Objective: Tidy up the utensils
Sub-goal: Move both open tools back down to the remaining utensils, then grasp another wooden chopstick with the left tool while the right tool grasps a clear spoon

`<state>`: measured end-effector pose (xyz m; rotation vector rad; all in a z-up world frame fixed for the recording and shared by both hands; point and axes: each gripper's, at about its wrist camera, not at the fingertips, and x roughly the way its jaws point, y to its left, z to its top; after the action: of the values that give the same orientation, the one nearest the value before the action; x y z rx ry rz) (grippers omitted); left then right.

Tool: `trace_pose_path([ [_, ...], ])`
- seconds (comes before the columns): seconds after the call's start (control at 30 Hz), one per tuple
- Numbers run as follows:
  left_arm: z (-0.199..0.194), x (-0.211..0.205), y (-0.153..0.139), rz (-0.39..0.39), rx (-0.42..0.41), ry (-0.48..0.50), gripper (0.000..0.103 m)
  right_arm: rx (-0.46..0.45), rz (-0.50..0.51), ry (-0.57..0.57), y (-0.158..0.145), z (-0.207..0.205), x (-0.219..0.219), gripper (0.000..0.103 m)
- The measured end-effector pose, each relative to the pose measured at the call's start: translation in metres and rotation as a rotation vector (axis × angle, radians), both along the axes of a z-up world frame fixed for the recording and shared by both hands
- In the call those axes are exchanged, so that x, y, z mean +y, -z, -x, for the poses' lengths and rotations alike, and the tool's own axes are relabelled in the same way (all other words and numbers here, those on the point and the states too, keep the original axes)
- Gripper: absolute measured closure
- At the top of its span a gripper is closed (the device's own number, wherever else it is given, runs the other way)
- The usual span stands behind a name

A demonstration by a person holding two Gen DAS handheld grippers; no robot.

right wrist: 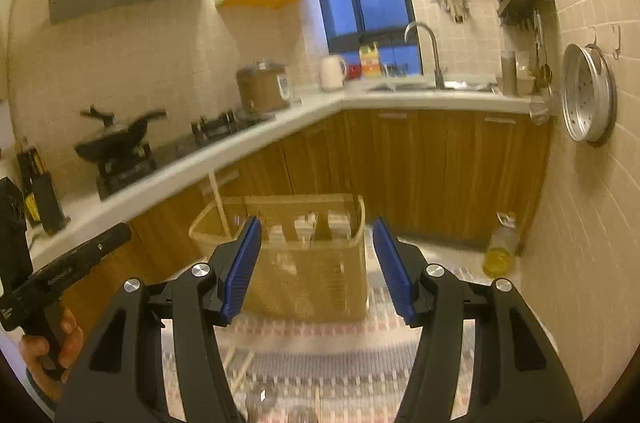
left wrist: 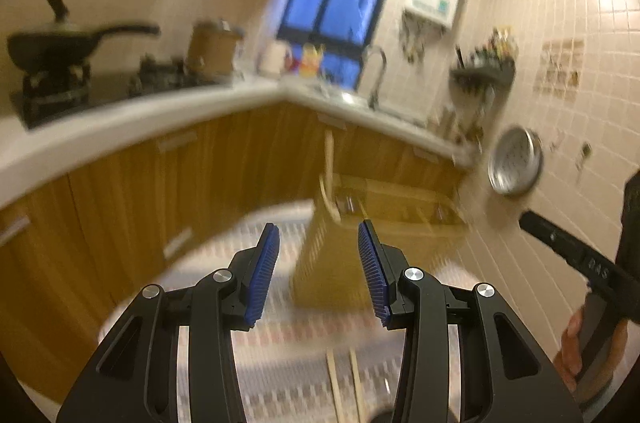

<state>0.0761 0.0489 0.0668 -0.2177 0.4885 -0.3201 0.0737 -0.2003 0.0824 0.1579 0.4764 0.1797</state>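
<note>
Blur softens most of the left wrist view; the left tongs (left wrist: 318, 235) stand released, blue pads apart with nothing between them, raised above a patterned mat (left wrist: 280, 343); beyond them, on the mat, stands a pale wooden utensil box (left wrist: 340, 263) with compartments, a long wooden stick (left wrist: 329, 159) rising from its far left part; two thin chopsticks (left wrist: 344, 383) lie on the mat near the bottom edge, between the tong arms; at the right edge a hand (left wrist: 576, 339) grips the black handle of the other tool; far left, a black pan (left wrist: 48, 47) sits on the stove on the white tabletop (left wrist: 120, 127); a round metal tray (left wrist: 516, 161) hangs on the tiled wall at right.

From the right wrist view, the right tongs (right wrist: 316, 243) are likewise released, gripping nothing, aimed at the same utensil box (right wrist: 312, 279); its dividers show several small upright pieces I cannot identify, and the stick (right wrist: 220, 199) leans out of its left compartment; one chopstick (right wrist: 242, 369) lies on the mat (right wrist: 320, 351) near the left tong arm; at the left edge the left hand (right wrist: 60, 351) holds its tool's handle; a yellowish bottle (right wrist: 500, 247) stands on the floor by the right wall; a faucet (right wrist: 424, 51) rises over the far sink.
</note>
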Motion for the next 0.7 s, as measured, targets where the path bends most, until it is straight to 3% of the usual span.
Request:
trace_pose_path([
  [0.1, 0.003, -0.006, 0.017, -0.051, 0.133, 0.085, 0.064, 0.096, 0.04, -0.008, 0.006, 0.006, 0.008, 0.049],
  [0.23, 0.0, -0.017, 0.049, -0.121, 0.328, 0.178, 0.065, 0.307, 0.047, -0.053, 0.031, 0.011, 0.02, 0.049],
  [0.27, 0.0, -0.02, 0.06, -0.136, 0.372, 0.199, 0.065, 0.349, 0.044, -0.065, 0.038, 0.012, 0.021, 0.055],
  [0.3, 0.001, -0.023, 0.067, -0.15, 0.394, 0.21, 0.065, 0.392, 0.04, -0.084, 0.046, 0.013, 0.023, 0.066],
  [0.33, 0.001, -0.025, 0.074, -0.168, 0.417, 0.222, 0.065, 0.45, 0.021, -0.108, 0.056, 0.012, 0.024, 0.07],
  [0.43, -0.001, -0.035, 0.091, -0.193, 0.491, 0.291, 0.067, 0.578, -0.048, -0.154, 0.086, 0.015, 0.025, 0.072],
  [0.47, -0.002, -0.038, 0.097, -0.195, 0.516, 0.303, 0.073, 0.602, -0.057, -0.161, 0.092, 0.015, 0.026, 0.074],
  [0.7, -0.005, -0.051, 0.122, -0.262, 0.57, 0.292, 0.075, 0.764, -0.095, -0.199, 0.136, 0.014, 0.032, 0.077],
])
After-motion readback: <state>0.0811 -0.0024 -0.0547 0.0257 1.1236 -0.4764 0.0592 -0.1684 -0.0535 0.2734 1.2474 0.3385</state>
